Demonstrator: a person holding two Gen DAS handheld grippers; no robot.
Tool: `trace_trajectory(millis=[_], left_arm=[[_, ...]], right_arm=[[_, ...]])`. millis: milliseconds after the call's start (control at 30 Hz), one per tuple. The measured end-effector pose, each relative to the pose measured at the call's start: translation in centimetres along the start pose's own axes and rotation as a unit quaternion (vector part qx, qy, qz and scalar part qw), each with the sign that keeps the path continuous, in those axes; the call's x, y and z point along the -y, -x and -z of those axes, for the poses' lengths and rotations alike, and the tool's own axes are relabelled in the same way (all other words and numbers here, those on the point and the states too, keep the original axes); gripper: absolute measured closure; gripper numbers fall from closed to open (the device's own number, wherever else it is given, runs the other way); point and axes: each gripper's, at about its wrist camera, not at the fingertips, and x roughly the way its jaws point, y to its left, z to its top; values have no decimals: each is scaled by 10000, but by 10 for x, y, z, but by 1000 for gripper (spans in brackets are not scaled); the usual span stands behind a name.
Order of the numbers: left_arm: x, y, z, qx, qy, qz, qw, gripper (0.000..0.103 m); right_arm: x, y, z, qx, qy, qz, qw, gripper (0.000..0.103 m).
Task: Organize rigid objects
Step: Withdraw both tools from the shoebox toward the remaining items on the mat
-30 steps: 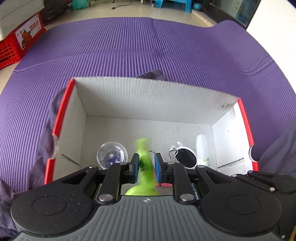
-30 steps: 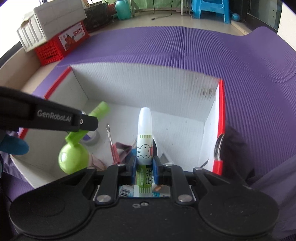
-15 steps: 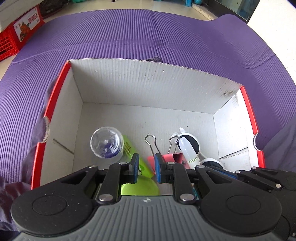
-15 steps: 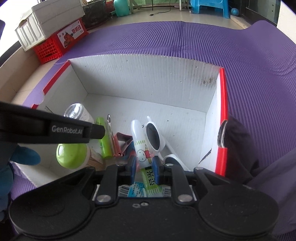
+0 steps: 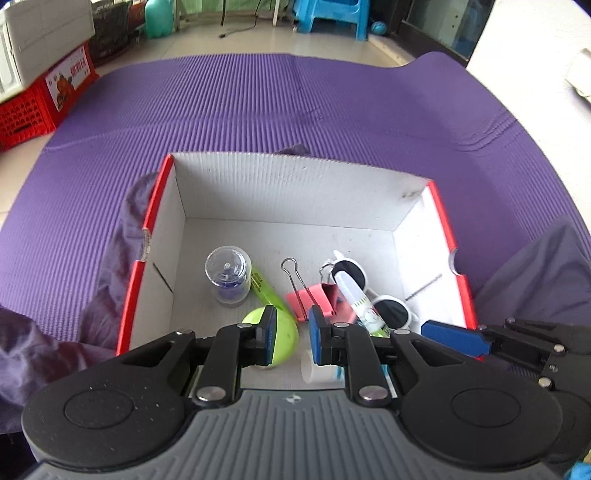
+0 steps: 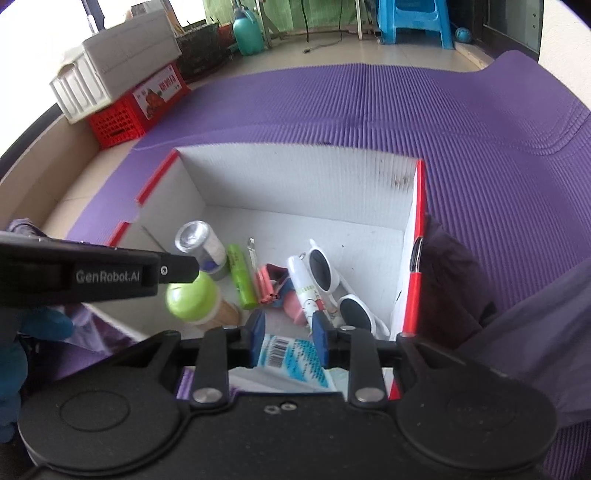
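A white cardboard box [image 5: 295, 184] with red edges sits on the purple mat. Inside lie a green-capped bottle [image 5: 284, 332], a clear-capped jar [image 5: 226, 273], a pink binder clip [image 5: 310, 299], a white glue stick [image 5: 356, 295] and white sunglasses [image 5: 391, 312]. My left gripper [image 5: 290, 334] is open and empty above the box's near side. My right gripper [image 6: 288, 334] is open and empty over the box's near edge. The glue stick [image 6: 306, 288], sunglasses [image 6: 332, 288] and green bottle [image 6: 192, 299] lie just beyond it in the box [image 6: 295, 177].
A purple mat [image 5: 295, 103] covers the floor around the box. Dark cloth [image 5: 535, 280] lies at the box's right and left sides. A red crate [image 6: 136, 107] with a white bin stands far left. A blue stool [image 6: 417, 18] stands far back. A printed packet [image 6: 291, 358] lies under my right gripper.
Both grippers have let go: the green bottle and the glue stick now lie in the box. Both grippers have opened and pulled up and back from it.
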Motion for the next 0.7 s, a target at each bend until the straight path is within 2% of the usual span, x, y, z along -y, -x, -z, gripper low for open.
trace_trajectory(millis=[167,333,467,633,700], left_arm=[[4,36,9,161,-88,24,9998,85],[8,72,23,326,-173,14,9993,85],[8,99,36,525,-141,-129,9984,85],[4,132,54,658,-203,-250,9973,85],[2,144,62,718,-225,-290,9967,85]], right_arm=[[-5,27,3,193,-20,-43,9998,58],[-9,56,8,371,-49,-125,9992,57],[-16,79,15,555,-6,-174,9983,43],[-22,111,28,767,60,-297,9966,39],[-26,122,35,827,90,-352,9959,33]])
